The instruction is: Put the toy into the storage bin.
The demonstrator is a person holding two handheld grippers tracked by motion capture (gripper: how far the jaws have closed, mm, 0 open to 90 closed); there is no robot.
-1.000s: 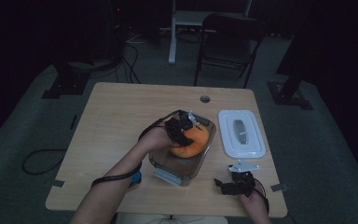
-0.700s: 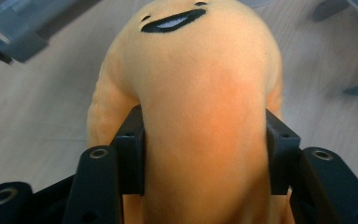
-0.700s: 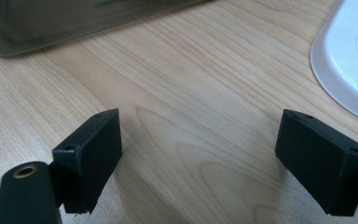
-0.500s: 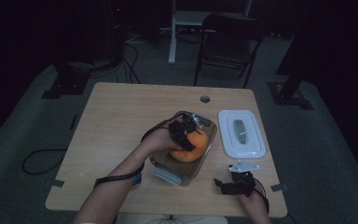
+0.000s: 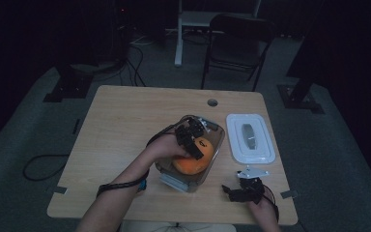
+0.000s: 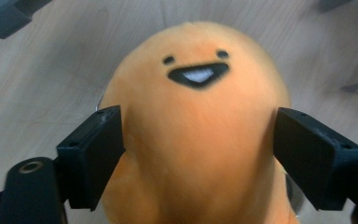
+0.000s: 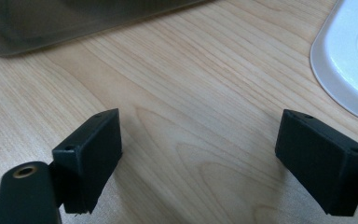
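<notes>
An orange plush toy (image 5: 192, 163) with a smiling face (image 6: 196, 73) lies in a clear plastic container (image 5: 174, 182) at the table's middle. My left gripper (image 5: 198, 147) reaches down into the container from the left. Its jaws have just been opening and now stand at either side of the plush (image 6: 200, 130), barely pressing it. My right gripper (image 5: 229, 191) rests low near the front right edge of the table, open, with bare wood between its jaws (image 7: 198, 158).
A white lid (image 5: 249, 137) lies flat to the right of the container, and its edge (image 7: 349, 56) shows in the right gripper view. The container's wall (image 7: 74, 18) stands ahead of the right gripper. A chair (image 5: 236, 43) stands beyond the wooden table (image 5: 125, 125).
The left gripper's jaws have spread apart around the plush, which has settled a little lower in the container. The right gripper has kept still.
</notes>
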